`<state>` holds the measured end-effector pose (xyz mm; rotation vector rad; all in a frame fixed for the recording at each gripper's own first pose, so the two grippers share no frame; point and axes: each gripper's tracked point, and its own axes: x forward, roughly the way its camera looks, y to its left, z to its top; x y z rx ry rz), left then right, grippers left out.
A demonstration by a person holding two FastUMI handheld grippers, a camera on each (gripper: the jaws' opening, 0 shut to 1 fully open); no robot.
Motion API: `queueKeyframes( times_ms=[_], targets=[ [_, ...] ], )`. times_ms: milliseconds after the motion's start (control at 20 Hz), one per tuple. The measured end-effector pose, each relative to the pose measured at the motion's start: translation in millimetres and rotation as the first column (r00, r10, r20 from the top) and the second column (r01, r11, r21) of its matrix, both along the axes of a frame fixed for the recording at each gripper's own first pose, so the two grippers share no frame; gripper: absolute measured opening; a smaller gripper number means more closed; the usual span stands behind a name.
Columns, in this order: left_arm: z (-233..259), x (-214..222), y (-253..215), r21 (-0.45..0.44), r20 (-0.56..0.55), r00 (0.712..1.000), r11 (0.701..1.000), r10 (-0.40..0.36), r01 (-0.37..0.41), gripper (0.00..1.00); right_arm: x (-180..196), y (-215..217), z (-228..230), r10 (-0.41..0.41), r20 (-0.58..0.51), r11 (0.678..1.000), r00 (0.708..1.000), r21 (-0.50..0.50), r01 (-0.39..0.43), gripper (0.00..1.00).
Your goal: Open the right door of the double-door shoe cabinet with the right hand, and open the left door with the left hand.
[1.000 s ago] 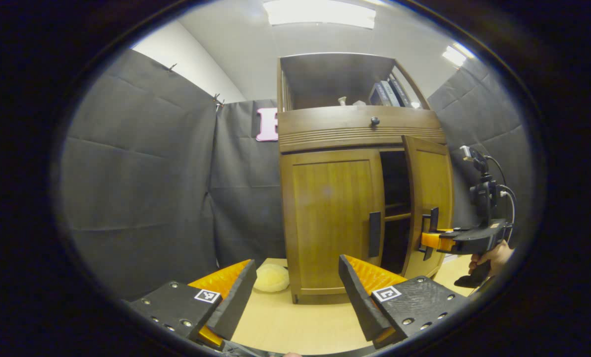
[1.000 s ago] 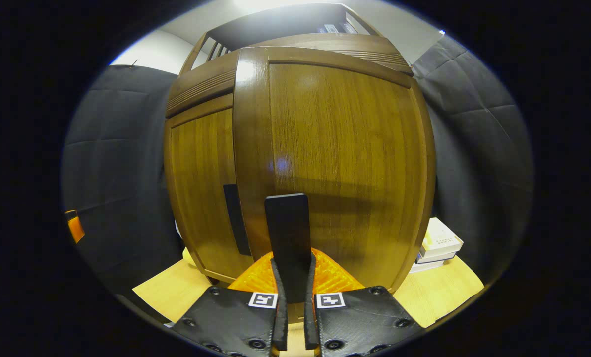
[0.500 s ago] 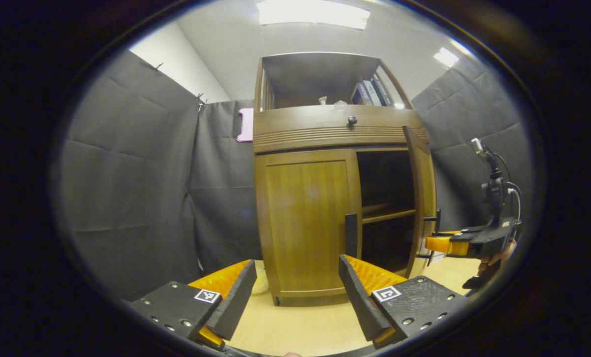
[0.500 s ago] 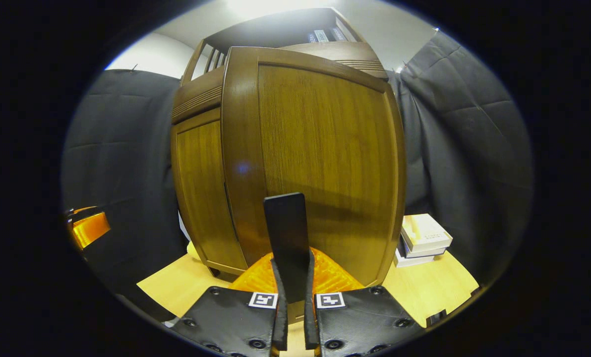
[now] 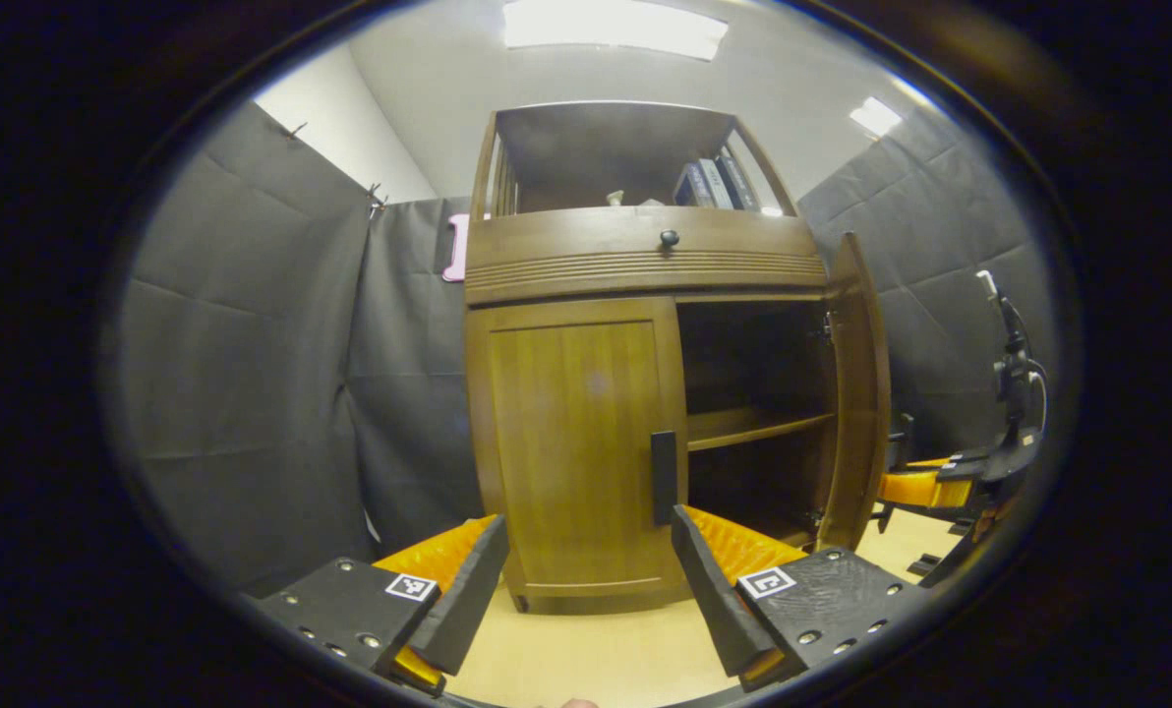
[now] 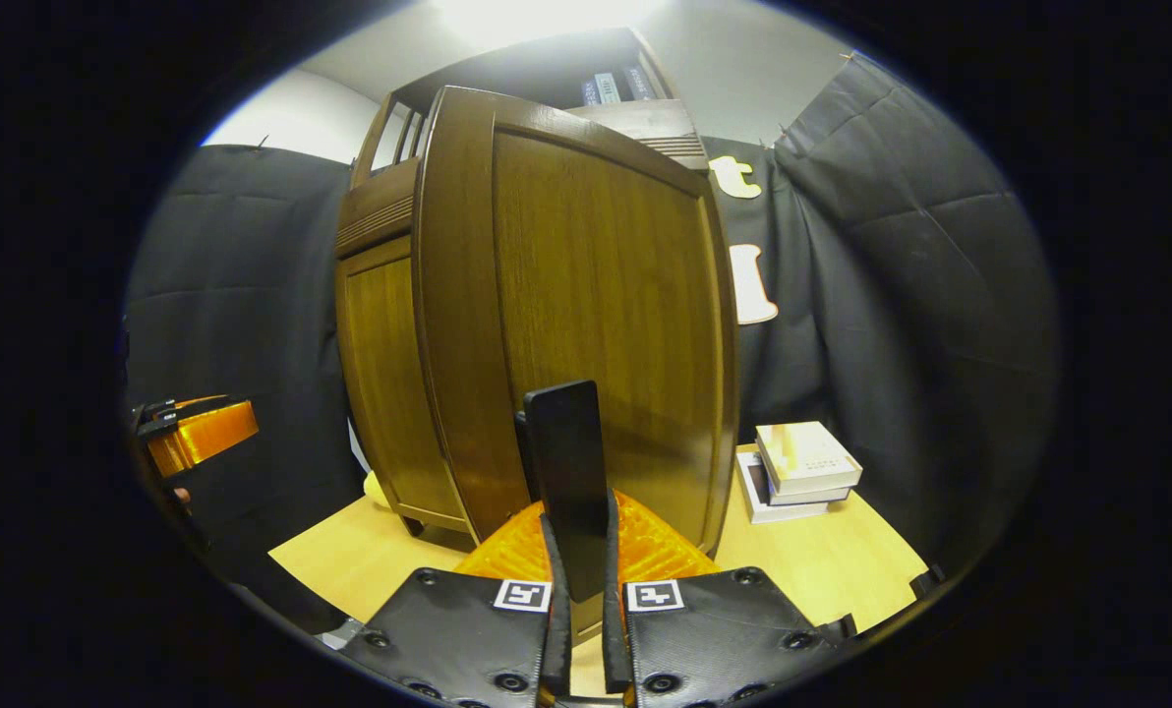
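Right hand-held gripper (image 6: 580, 629): clamped on right door's flat black pull handle (image 6: 566, 462); keep the swing wide, wrist following the hinge arc.
Brown wooden right door (image 5: 856, 393): well open.
Left hand-held gripper (image 5: 586, 580): wide, empty, near closed brown left door's black handle (image 5: 663, 477); approach square.

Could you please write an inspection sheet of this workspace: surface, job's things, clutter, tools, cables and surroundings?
Surface: light wooden tabletop; the shoe cabinet stands on it.
Job's things: right door swung wide open, showing an inner shelf; left door shut, its black handle untouched.
Clutter: stack of flat boxes on the tabletop right of the cabinet; books in the top compartment; a pale yellowish thing behind the cabinet's left foot, kind unclear.
Tools: right tool shut on the right door's handle; left tool open, short of the left door.
Cables: one cable on the right tool's upright mount.
Surroundings: black cloth walls, white ceiling with lamps.
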<state>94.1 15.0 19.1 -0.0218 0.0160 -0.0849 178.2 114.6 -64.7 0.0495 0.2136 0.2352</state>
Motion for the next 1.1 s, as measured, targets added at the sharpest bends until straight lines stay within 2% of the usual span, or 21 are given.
queueKeyframes(
  times_ms=[150,450,800,1000,1100],
  targets=[
    [0.3,2.1,-2.0,-0.001,0.003,0.999,0.999,-0.036,0.036,0.96,-7.3,-23.8,2.7,-0.034,0.000,0.999,0.999,0.003,0.034,0.12],
    [2.8,5.3,-1.9,-0.021,0.027,0.994,0.994,-0.110,0.110,0.96,-12.7,-64.5,2.1,-0.086,-0.006,0.996,0.996,0.029,0.086,0.14],
    [-0.4,8.6,-6.7,-0.009,0.019,0.991,0.991,-0.134,0.135,0.94,-9.3,-112.3,3.3,-0.129,-0.013,0.988,0.992,0.087,0.129,0.13],
    [-2.5,9.9,-7.6,0.005,0.021,0.990,0.991,-0.136,0.136,0.96,-6.4,-129.0,3.4,-0.108,-0.012,0.989,0.994,0.096,0.109,0.05],
    [-2.2,9.1,-8.8,0.013,0.021,0.990,0.991,-0.137,0.136,0.96,-5.7,-136.6,3.5,-0.092,-0.004,0.992,0.996,0.084,0.092,0.04]
  ],
)
